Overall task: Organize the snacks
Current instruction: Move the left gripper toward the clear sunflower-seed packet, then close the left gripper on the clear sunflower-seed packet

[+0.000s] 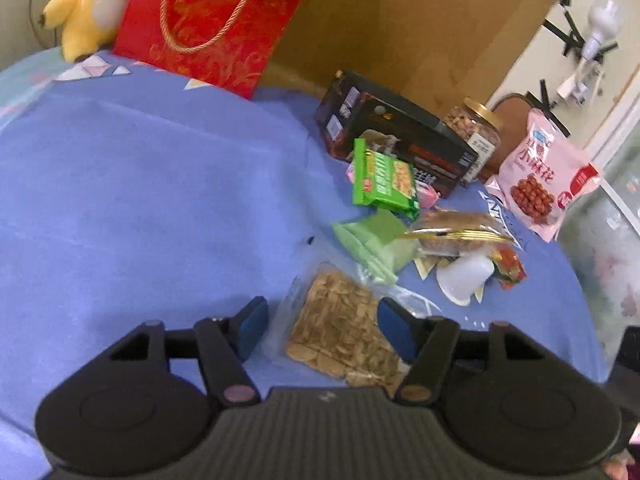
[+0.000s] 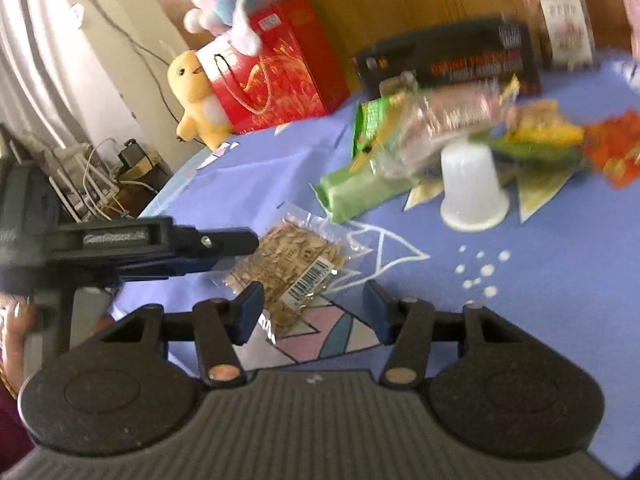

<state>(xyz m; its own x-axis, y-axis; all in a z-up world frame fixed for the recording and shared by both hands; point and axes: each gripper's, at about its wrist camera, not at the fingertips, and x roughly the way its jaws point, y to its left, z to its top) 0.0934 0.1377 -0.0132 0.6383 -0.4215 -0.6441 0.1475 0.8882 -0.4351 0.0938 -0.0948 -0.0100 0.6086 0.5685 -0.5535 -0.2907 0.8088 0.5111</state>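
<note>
A clear bag of pale seeds (image 1: 340, 328) lies flat on the blue cloth, between the open fingers of my left gripper (image 1: 320, 328). It also shows in the right wrist view (image 2: 288, 268), just ahead of my open, empty right gripper (image 2: 314, 308). The left gripper (image 2: 224, 252) reaches in from the left there, over the bag's left edge. Beyond lie a light green packet (image 1: 376, 240), a dark green snack pack (image 1: 384, 180), a clear pastry pack (image 1: 456, 232), a white cup (image 1: 464, 276), a black box (image 1: 392, 132), a nut jar (image 1: 476, 128) and a pink bag (image 1: 544, 176).
A red gift bag (image 1: 208, 28) and a yellow plush toy (image 1: 88, 8) stand at the back left. A brown board (image 1: 420, 24) rises behind the snacks. The table edge curves away at right (image 1: 584, 304). Cables and racks (image 2: 92, 184) sit off the table's left side.
</note>
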